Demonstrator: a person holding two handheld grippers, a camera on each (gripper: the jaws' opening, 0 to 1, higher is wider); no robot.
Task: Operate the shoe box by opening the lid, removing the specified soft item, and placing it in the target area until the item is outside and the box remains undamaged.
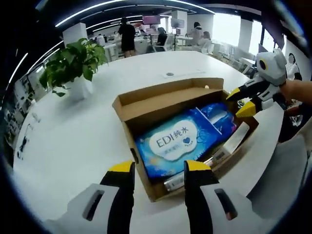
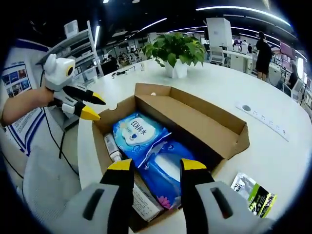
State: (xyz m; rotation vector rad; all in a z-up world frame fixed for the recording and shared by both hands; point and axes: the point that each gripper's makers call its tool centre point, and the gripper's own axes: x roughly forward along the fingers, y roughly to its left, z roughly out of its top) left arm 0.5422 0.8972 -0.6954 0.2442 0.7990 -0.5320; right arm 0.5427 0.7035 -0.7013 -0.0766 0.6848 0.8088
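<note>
The box point(image 1: 146, 105) is seen open near the table point(image 1: 73, 146) edge, the blue wipes pack point(image 1: 178, 141) lying inside it. Both the left gripper point(image 1: 160, 168) and right gripper point(image 2: 151, 165) are held apart-jawed, holding nothing. A plant point(image 2: 176, 50) stands behind the box.

Open cardboard box point(image 2: 204, 127) on white table point(image 2: 273, 156), blue wipes pack point(image 2: 138, 134) inside it, right gripper point(image 2: 152, 168) jaws apart above box's near edge, left gripper point(image 2: 95, 107) at box's left corner, plant point(image 2: 178, 51) beyond box, small green packet point(image 2: 253, 192) right of box
</note>
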